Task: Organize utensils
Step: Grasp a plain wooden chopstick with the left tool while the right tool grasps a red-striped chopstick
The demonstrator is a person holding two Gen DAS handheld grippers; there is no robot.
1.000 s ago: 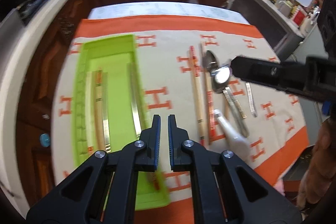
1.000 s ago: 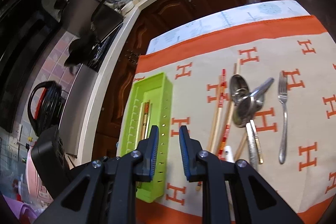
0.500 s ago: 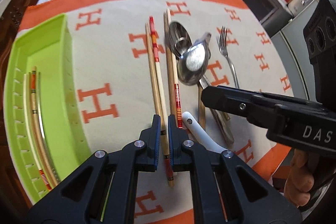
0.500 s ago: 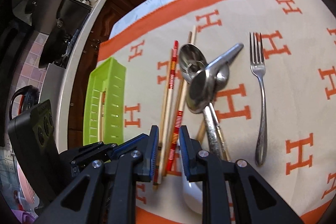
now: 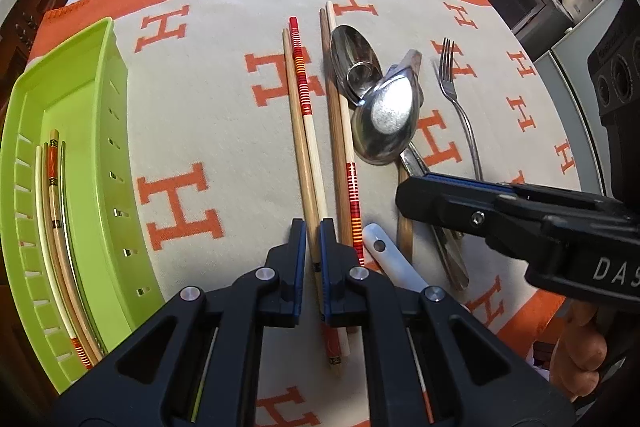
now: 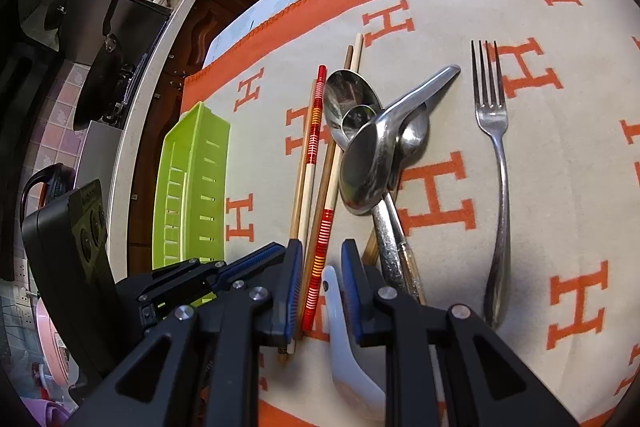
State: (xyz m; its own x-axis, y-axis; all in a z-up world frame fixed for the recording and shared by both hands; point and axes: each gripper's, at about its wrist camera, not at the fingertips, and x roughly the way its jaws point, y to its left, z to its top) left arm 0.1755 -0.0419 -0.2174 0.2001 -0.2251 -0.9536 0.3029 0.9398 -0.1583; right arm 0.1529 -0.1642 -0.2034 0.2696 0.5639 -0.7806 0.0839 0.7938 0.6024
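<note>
Several chopsticks (image 5: pixel 308 155) lie side by side on the orange-and-cream cloth (image 5: pixel 224 75), next to stacked metal spoons (image 5: pixel 386 123), a fork (image 5: pixel 460 107) and a white ceramic spoon (image 5: pixel 392 263). My left gripper (image 5: pixel 313 247) is low over the cloth, its jaws a narrow gap apart with one pale chopstick running between them. My right gripper (image 6: pixel 322 267) is open just to the right. A red-striped chopstick (image 6: pixel 320 247) and the white spoon (image 6: pixel 344 339) handle sit between its fingers. The green tray (image 5: pixel 100 147) on the left holds a few chopsticks (image 5: pixel 54 207).
Kitchen counters and dark cabinets surround the table. A stove with pans (image 6: pixel 100 39) is at the far left in the right wrist view. A person's hand (image 5: pixel 580 347) holds the right gripper's handle. The fork (image 6: pixel 496 167) lies apart at the right.
Both grippers moved from over the green tray rightward to the loose chopsticks and came down close to the cloth. The left jaws' gap looks unchanged; a chopstick now lies in it.
</note>
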